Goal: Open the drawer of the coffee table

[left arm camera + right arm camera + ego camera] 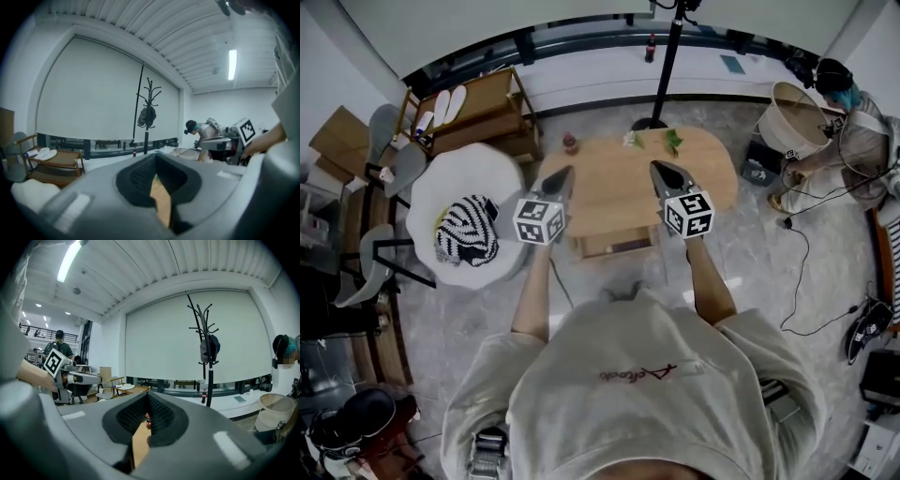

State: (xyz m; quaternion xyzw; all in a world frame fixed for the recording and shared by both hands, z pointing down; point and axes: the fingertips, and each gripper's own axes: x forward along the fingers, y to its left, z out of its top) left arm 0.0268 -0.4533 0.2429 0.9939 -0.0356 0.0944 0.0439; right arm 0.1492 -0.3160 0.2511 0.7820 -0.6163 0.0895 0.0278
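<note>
Head view: drawer [614,246] half under table [609,187]

At left stands a round white table [473,173] w/ a black-and-white striped cloth [467,242] lying on it. Behind it is a low wooden rack [492,94], white slippers [448,103] on top. At the back rises a coat stand [670,56], a cola bottle [651,47] just beside it. At right a person [862,141] bends near a round beige basket [792,117]; black cables [802,272] run over the floor.
</note>
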